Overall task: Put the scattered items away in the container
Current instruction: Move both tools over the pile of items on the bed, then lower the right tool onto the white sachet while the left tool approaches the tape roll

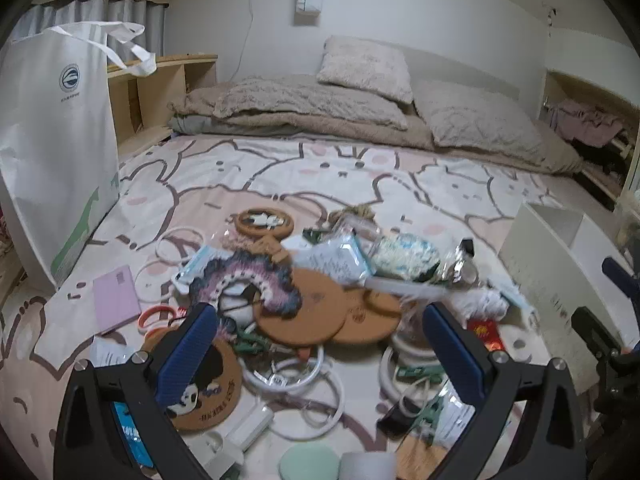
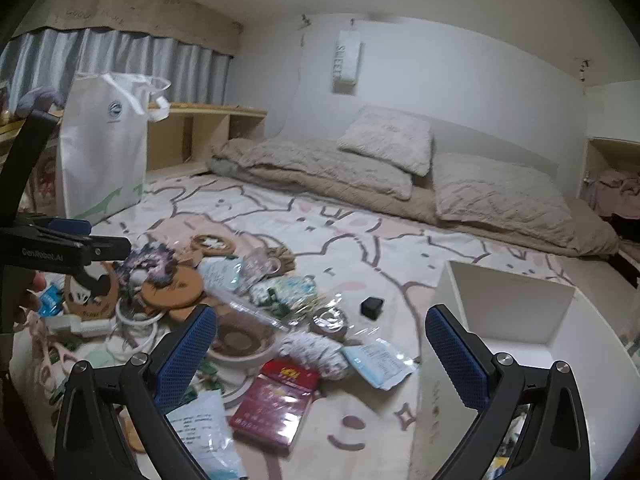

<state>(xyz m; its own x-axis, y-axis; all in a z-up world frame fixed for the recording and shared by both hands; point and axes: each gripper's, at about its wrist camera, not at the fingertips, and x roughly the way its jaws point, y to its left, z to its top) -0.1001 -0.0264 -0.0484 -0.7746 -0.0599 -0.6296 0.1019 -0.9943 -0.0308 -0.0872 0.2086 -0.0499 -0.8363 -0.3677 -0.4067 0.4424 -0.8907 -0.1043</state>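
Where a bed sheet (image 2: 360, 236) printed with cartoon animals covers the surface, a fluffy beige duvet (image 2: 332, 168) and 2 quilted pillows lie against the white wall.
A tall white bag (image 1: 56, 140) stands left; the white box container (image 2: 500, 320) sits right of the clutter: round cork coasters (image 1: 304, 308), white rings, a glossy red packet (image 2: 276, 400). Left gripper (image 1: 320, 332) and right gripper (image 2: 320, 332) both gape wide, holding nothing.

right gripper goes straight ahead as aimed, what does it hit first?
Likely the clutter on the bed: the right gripper, open, frames the white fluffy item and red packet. Depth is unclear.
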